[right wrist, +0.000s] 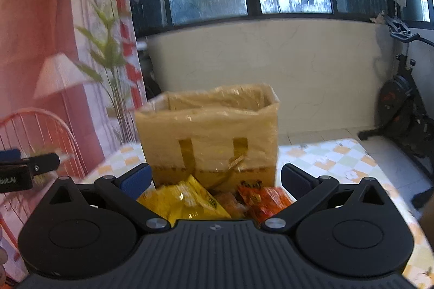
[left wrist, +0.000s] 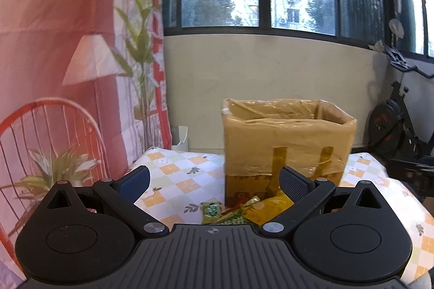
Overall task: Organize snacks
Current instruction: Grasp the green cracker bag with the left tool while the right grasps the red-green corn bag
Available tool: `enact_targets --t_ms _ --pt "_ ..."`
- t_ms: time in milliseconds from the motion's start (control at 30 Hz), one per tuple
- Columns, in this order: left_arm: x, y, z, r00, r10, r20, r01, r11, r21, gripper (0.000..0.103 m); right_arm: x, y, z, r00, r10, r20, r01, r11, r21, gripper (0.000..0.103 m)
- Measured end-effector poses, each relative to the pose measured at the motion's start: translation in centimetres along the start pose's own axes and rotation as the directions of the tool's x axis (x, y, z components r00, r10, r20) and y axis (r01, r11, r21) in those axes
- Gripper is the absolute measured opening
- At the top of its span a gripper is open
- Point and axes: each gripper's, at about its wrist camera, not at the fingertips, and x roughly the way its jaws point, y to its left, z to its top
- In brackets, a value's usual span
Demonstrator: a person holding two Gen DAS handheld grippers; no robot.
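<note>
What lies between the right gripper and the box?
In the right wrist view, a yellow packet and an orange packet lie between the open right gripper and the box.

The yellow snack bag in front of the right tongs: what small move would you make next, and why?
Probably ease the right tongs down and forward around the yellow snack bag. They are open and empty, the bag lies right between and below them on the checked tablecloth, and the open cardboard box stands just behind, likely where the snacks go.
</note>
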Motion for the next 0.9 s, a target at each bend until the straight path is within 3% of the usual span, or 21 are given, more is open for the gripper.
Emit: enact_targets --t_ms 100,267,433,600,900 --pt "1.0 1.1 -0.3 0.999 0.048 -0.009 -0.048 0.999 -0.010 0.102 0.4 -0.5 -0.6 0.999 -0.014 0.032 0.014 1.000 -0.008 0.103" --pt "2.7 2.3 -1.5 0.995 0.091 -0.042 -0.091 0.996 -0.015 0.102 2.4 -1.2 -2.4 1.000 -0.023 -0.011 0.022 1.000 -0.010 0.103" --pt "5.0 2.9 -2.8 0.992 0.057 -0.111 -0.062 0.997 -0.039 0.096 4.7 -0.9 -4.4 0.993 -0.014 -0.121 0.000 0.994 -0.112 0.103" --pt "7.1 1.8 -4.1 0.987 0.037 -0.159 -0.035 0.999 0.017 0.096 7.1 -0.7 -7.1 0.976 -0.020 -0.215 -0.023 0.980 -0.198 0.102" --pt "9.0 1.1 -6.0 0.974 -0.050 -0.223 0.049 0.999 -0.012 0.095 10.7 -0.3 -10.4 0.963 -0.037 -0.269 -0.072 0.921 -0.384 0.101"
